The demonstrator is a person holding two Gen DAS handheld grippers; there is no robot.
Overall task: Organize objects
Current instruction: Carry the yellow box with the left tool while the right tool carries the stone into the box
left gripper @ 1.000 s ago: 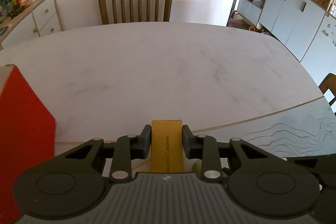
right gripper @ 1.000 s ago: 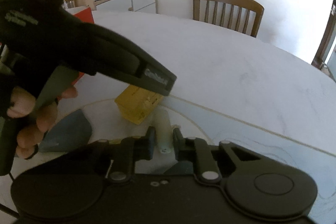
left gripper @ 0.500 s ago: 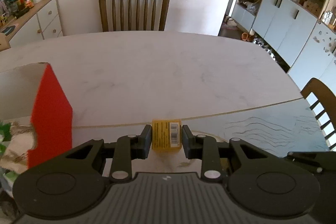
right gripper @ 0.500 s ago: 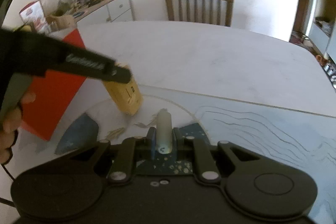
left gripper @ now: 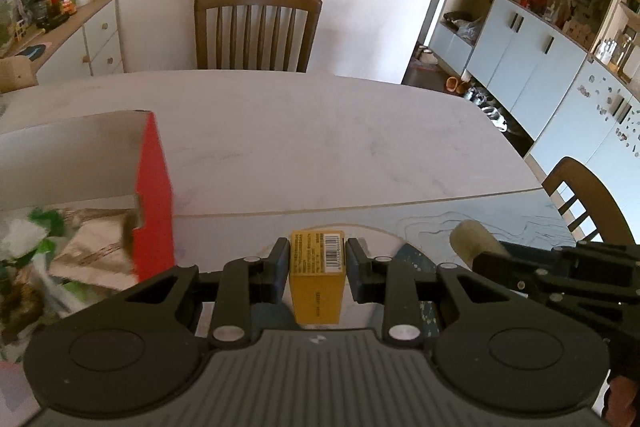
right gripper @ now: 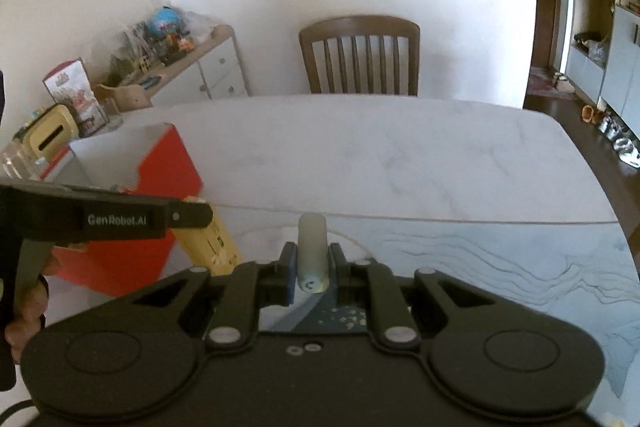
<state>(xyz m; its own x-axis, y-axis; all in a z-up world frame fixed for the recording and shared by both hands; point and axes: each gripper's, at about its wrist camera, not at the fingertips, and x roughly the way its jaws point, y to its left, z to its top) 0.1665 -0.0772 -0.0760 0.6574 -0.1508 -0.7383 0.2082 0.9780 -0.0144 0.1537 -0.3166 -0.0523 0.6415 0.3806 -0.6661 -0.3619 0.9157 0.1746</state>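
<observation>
A: Where's the yellow box (left gripper: 318,277)?
B: Pinched in the left claw (left gripper: 318,267), long axis pointing forward, above the worktop (left gripper: 320,139).
A: And the red carton (left gripper: 154,203)?
B: Just to its left, open-topped. The right claw (right gripper: 313,269) grips a pale tube (right gripper: 312,251), farther off.

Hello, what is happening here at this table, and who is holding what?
A person is tidying things at a marble table with a hand-held tool in each hand. The left tool is shut on a small yellow box and holds it above the table. The right tool is shut on a pale tube. An open red box, already holding packets, stands just to the left.
</observation>
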